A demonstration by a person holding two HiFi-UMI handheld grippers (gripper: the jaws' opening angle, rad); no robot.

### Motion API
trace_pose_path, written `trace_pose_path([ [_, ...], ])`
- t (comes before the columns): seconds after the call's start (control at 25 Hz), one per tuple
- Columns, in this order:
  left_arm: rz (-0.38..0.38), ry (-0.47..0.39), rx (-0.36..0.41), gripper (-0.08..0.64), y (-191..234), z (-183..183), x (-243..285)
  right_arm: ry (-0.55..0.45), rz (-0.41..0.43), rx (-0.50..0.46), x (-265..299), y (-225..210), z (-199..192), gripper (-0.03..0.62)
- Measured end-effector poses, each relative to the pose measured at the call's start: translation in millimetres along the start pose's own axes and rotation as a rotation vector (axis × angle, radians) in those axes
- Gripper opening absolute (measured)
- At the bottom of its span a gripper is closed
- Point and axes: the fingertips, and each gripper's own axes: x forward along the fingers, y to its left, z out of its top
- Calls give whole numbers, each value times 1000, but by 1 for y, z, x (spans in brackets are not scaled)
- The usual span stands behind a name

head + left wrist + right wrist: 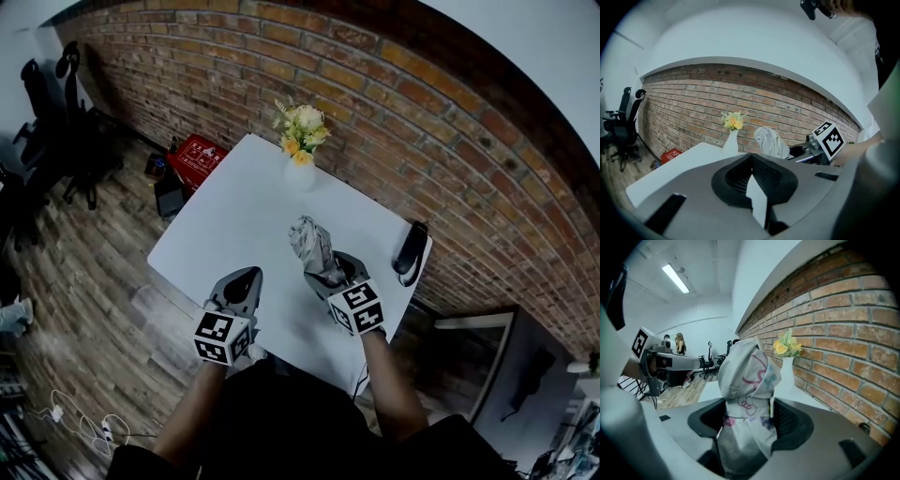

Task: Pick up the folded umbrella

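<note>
White table (225, 225) against a brick wall (450, 112), with the folded umbrella (309, 242) clamped in the right gripper (330, 272).

From left: black office chairs (56, 103) stand on the wood floor (94, 272), and a red crate (197, 155) sits by the table's far corner. The left gripper (246, 277) hovers over the near edge, its jaws drawn in until the tips meet, with only a sliver of tabletop showing between the pads and nothing held. At the wall side stands a white vase (300, 176) of yellow and cream flowers (302, 127). Right of centre, the right gripper's jaws are spread around the pale grey umbrella and pressed onto its printed fabric, the bundle pointing away toward the vase, above the tabletop. A black oblong object (410, 248) lies at the table's right edge.
</note>
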Motion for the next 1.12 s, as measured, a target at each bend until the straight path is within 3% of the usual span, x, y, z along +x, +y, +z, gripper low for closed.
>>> trace_pose_path([
  [0.72,-65,-131,52,14,-23,70,-11,-291,-31,139,-84,-4,66,301],
  [1.12,-62,-174,62,14,-28,86,-26,-451,-47,229,-128,-8,91,301],
])
